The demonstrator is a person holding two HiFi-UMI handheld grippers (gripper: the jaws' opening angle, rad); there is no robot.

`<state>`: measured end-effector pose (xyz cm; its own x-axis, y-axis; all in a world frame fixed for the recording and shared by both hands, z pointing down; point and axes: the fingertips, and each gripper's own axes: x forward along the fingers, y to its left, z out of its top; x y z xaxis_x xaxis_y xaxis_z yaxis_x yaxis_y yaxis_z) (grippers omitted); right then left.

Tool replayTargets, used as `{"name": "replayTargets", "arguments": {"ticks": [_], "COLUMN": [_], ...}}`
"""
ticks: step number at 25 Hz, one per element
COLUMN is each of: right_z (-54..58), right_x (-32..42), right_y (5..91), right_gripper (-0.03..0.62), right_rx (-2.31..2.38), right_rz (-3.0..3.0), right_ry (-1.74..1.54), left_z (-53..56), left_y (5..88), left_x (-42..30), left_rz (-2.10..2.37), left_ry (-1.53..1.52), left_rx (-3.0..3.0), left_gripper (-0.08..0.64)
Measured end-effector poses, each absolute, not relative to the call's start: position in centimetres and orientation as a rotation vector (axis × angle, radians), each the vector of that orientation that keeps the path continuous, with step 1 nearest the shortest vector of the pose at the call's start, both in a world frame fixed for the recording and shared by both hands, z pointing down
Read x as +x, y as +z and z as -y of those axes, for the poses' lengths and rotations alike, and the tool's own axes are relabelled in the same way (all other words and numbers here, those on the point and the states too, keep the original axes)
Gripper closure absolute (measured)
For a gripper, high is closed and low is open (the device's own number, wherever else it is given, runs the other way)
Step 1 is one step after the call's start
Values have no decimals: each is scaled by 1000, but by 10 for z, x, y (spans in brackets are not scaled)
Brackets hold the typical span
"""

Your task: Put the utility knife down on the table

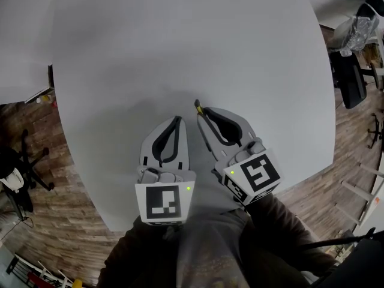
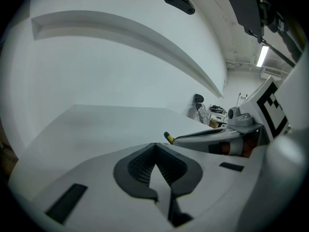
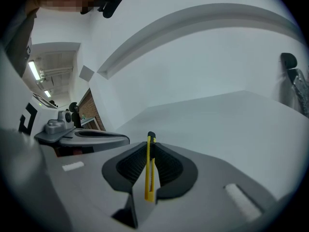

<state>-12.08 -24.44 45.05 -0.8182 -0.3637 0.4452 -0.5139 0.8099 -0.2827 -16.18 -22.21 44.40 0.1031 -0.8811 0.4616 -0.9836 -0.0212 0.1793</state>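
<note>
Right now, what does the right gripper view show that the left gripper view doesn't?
Only right gripper view: the yellow utility knife edge-on along its length, clamped in the right gripper. Only left gripper view: the left gripper head-on, jaws shut with nothing between them. Both: the pale table and the knife's dark tip poking past the right jaws.
</note>
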Motion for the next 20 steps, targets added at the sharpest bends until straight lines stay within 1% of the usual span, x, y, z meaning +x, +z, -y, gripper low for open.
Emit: {"name": "replayTargets", "arguments": {"ticks": [20], "right_z": [251], "right_x": [-117], "right_y": [480], "right_gripper": [540], "right_rx": [663], "right_rz": [2555], "right_ry": [603], "left_z": [228], "left_y": [460], "left_x": [-162], "left_rz": [1795], "left_ry": [317], "left_rx": [1913], "left_gripper": [558]}}
